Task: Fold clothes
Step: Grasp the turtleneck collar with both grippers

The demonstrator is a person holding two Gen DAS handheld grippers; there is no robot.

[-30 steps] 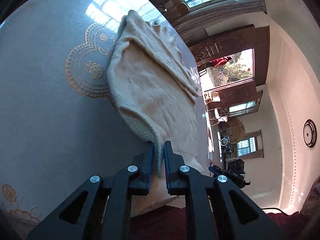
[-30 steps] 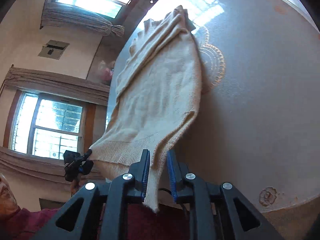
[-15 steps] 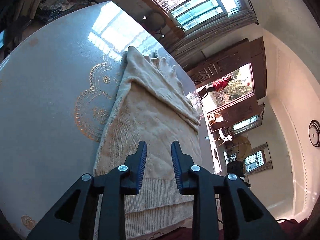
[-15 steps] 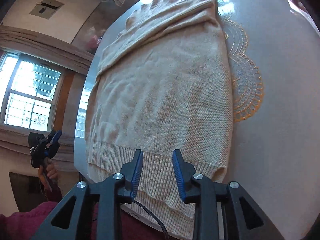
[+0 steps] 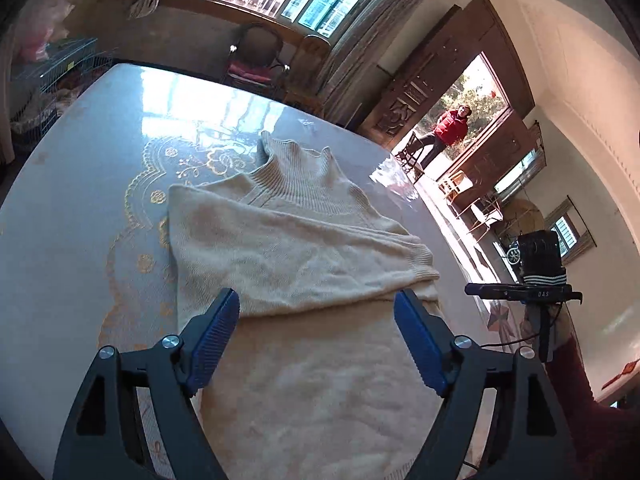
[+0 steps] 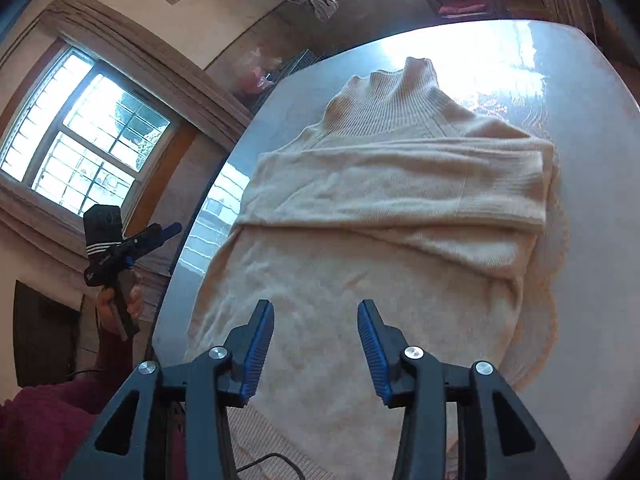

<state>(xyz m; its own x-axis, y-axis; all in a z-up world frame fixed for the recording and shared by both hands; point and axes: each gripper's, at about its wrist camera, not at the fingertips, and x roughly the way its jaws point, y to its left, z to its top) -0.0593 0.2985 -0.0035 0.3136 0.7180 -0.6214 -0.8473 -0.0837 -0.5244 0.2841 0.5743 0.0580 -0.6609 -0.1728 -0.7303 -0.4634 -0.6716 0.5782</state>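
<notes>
Both grippers have let go of the hem; left gripper (image 5: 316, 336) and right gripper (image 6: 316, 340) hover with fingers spread, released, above the cream sweater (image 5: 304, 264), lying flat on the counter (image 5: 80, 200).

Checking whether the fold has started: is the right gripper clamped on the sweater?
No: the right gripper hangs open above the sweater, its blue fingers spread apart with nothing between them.

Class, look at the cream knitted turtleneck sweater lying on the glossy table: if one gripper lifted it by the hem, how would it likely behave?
The cream knitted turtleneck sweater would probably sag and drape, since its soft knit already creases. The sleeve folded loosely across the chest would likely slip off. On the glossy table it may slide rather than stay put.
</notes>
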